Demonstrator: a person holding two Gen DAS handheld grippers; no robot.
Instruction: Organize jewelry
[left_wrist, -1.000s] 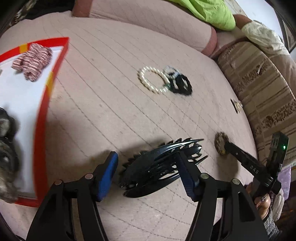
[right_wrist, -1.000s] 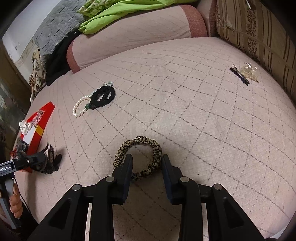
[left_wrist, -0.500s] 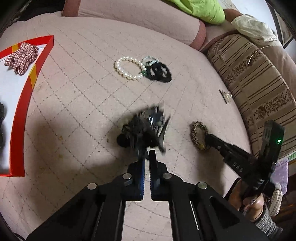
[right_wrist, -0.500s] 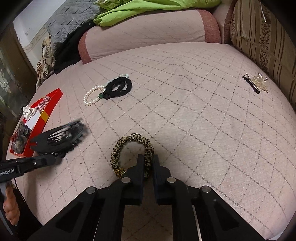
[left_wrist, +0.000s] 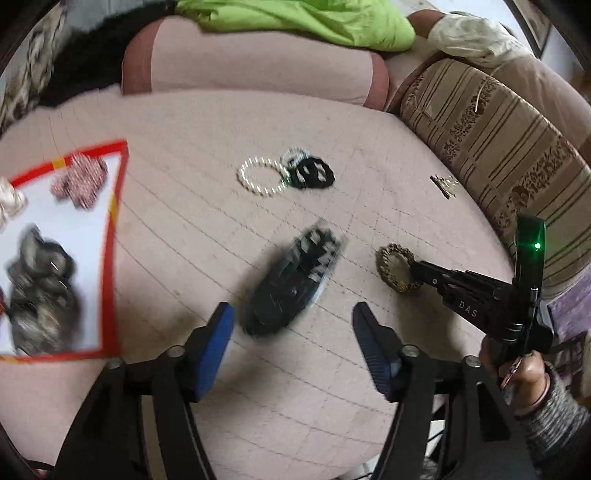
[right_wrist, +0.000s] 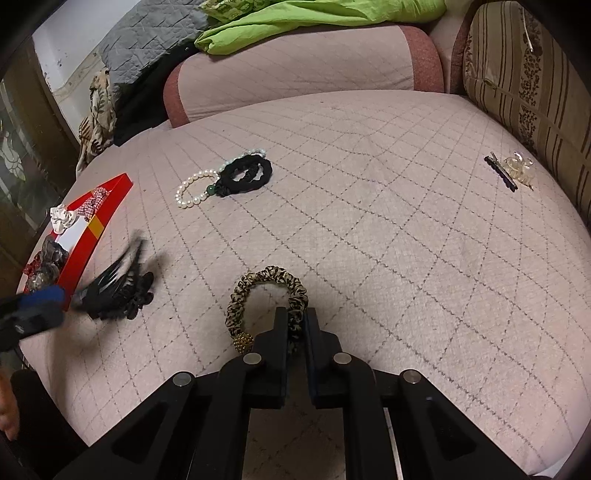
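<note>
One ruched leopard-print scrunchie (right_wrist: 266, 295), gold bead.

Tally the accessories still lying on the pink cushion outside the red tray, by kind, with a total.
Scrunchies: 2, the leopard-print scrunchie and the black scrunchie
Bead bracelets: 2, the pearl bracelet and a pale bead bracelet partly under the black scrunchie
Claw clips: 2, the black claw clip and the clear claw clip
Slim hair clips: 1, the dark bar clip
Total: 7

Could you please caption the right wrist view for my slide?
Right gripper shut on a leopard-print scrunchie on the quilted cushion, pearl bracelet beyond.
</note>
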